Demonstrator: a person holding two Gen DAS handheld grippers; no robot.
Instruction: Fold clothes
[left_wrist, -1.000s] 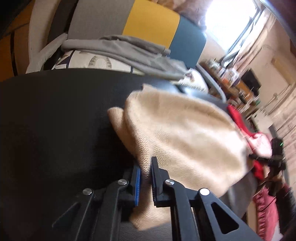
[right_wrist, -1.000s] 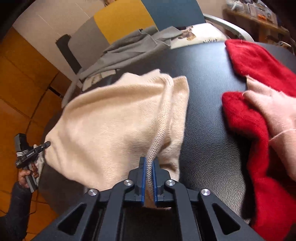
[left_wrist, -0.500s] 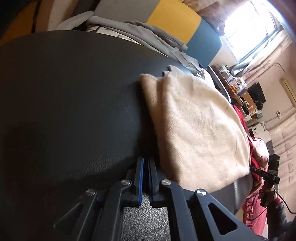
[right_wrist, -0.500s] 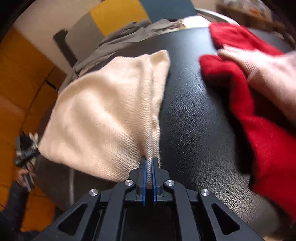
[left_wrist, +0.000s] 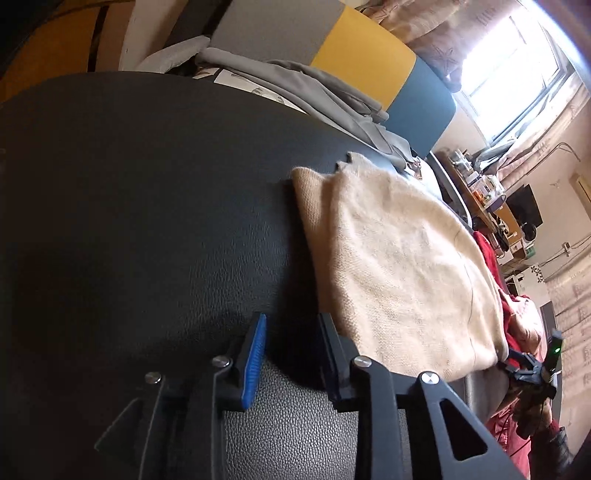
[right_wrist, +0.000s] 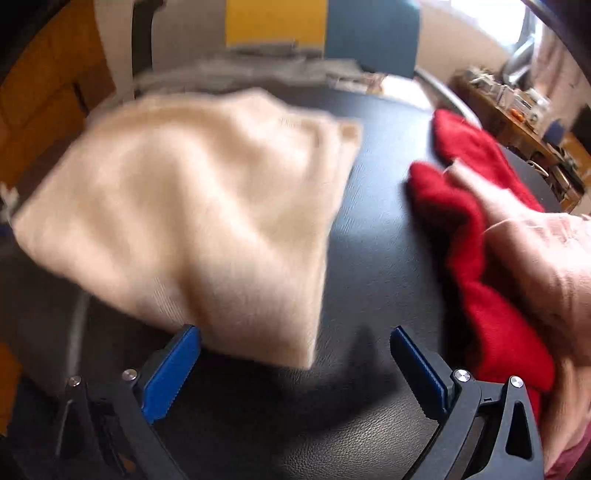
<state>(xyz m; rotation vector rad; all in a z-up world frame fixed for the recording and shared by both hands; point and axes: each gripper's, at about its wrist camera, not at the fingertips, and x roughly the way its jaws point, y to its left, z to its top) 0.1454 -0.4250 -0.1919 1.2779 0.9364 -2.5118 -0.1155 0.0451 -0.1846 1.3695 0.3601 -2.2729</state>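
The black, leather-grained tabletop (left_wrist: 140, 206) fills most of both views. Beyond its far edge stands a chair (left_wrist: 362, 55) with grey, yellow and blue panels, and grey clothes (left_wrist: 306, 81) lie heaped on its seat. On the tabletop the folded cream sweater (left_wrist: 399, 266) lies flat, its layered corner toward the far edge and its near corner close to the near edge. In the right wrist view it is blurred. To its right, with bare black surface between, a red garment (right_wrist: 476, 236) lies crumpled with a pale pink one (right_wrist: 546, 258) on top, both toward the right edge. The right gripper (right_wrist: 295, 354) hangs above the near edge, its jaws opening and already spread wide; the sweater's near corner sits just ahead, between the blue pads but touching neither. The left gripper (left_wrist: 291, 332) stands by the sweater's left edge, its jaws opening and partly apart over bare tabletop, with nothing between them.
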